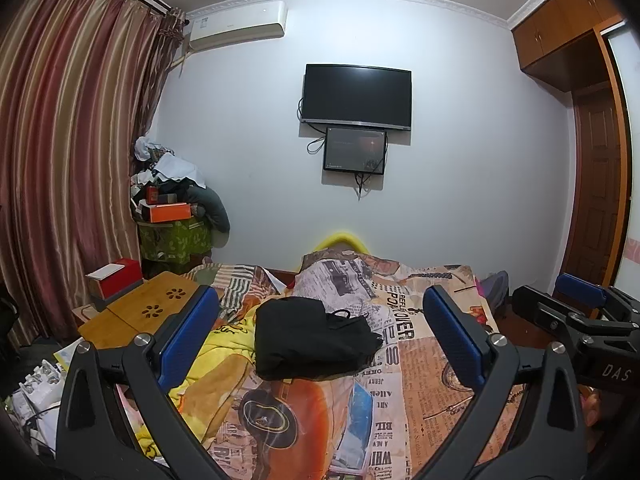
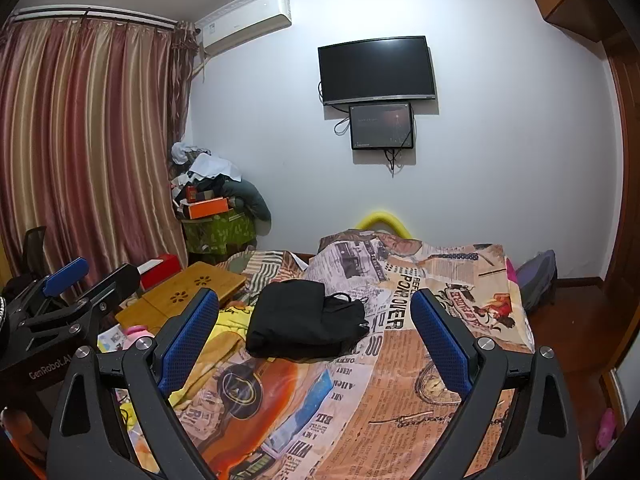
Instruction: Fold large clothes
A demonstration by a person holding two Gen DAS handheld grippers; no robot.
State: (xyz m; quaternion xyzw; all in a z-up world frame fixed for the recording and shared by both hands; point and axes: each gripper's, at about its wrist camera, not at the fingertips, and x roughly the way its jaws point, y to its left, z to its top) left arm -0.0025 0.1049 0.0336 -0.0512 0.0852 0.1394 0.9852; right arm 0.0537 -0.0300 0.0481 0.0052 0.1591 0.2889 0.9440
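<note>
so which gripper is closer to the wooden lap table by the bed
Left. The left gripper is on the side of the wooden lap table; the right gripper is farther right, beyond the black garment.

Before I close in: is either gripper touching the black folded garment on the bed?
Apart. In the left wrist view, the left gripper hangs open short of the black folded garment; the right wrist view shows the right gripper likewise open and clear.

Black garment [image 1: 310,336], folded into a thick bundle, lying on printed bedspread [image 1: 424,364]

Left tool [image 1: 320,336] (jaws apart) hovers above folded black garment [image 1: 312,338] on bedspread [image 1: 420,380].
</note>
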